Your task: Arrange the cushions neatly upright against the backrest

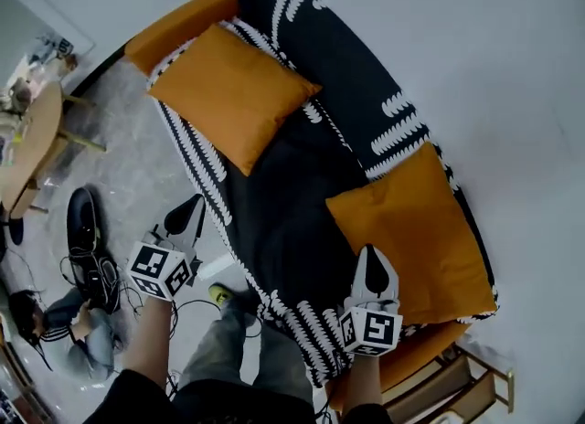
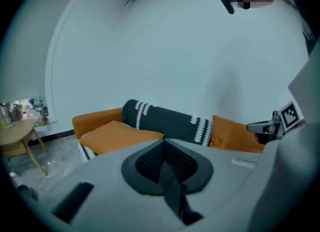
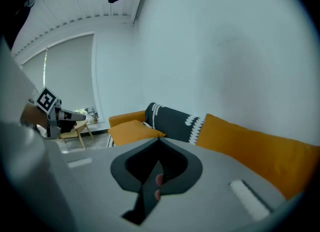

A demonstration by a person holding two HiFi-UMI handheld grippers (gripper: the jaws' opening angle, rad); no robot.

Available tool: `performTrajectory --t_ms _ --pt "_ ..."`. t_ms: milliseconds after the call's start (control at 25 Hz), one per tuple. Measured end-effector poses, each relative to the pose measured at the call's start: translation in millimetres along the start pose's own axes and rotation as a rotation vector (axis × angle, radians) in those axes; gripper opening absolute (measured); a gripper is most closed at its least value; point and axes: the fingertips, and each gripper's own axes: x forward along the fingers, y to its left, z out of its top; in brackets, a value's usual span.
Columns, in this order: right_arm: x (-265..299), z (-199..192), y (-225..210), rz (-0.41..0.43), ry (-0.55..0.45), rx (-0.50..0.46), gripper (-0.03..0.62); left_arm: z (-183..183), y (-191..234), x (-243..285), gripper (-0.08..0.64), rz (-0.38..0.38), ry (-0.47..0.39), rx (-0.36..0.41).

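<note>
The sofa [image 1: 183,25] is orange, with a black throw [image 1: 302,221] patterned in white laid over its seat and backrest, and it stands against a white wall [image 1: 503,66]. There are 2 orange cushions on it. The left cushion [image 1: 233,93] lies flat on the seat at the left end, turned at an angle, with 1 corner reaching the foot of the backrest. The right cushion [image 1: 416,230] is at the right end and leans back against the backrest, close to upright in both gripper views. The left gripper [image 1: 189,212] is held in the air on the near side of the sofa, over the front edge of the seat and the grey floor [image 1: 137,175], pointing toward the sofa. Its jaws are pressed together with nothing between them. The right gripper [image 1: 373,271] is held over the near edge of the seat, its tip in line with the near left corner of the right cushion. Its jaws are also closed together and carry nothing. Neither gripper touches a cushion. On the floor at the left stand a round wooden table [image 1: 32,139] and a black shoe [image 1: 82,221], with loose cables [image 1: 91,276] near the shoe. The person's grey trousers [image 1: 228,349] show at the near edge between the 2 forearms.
</note>
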Motion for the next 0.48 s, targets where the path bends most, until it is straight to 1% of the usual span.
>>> performTrajectory --t_ms 80,200,360,480 --pt "14 16 46 0.075 0.001 -0.037 0.014 4 30 -34 -0.003 0.051 -0.032 -0.036" --pt "25 35 116 0.154 0.008 -0.077 0.014 5 73 -86 -0.003 0.103 -0.069 -0.088" --pt "31 54 214 0.269 0.013 -0.125 0.014 8 125 -165 -0.003 0.191 -0.107 -0.118" --pt "31 71 284 0.355 0.018 -0.177 0.014 16 161 -225 -0.003 0.268 -0.155 -0.152"
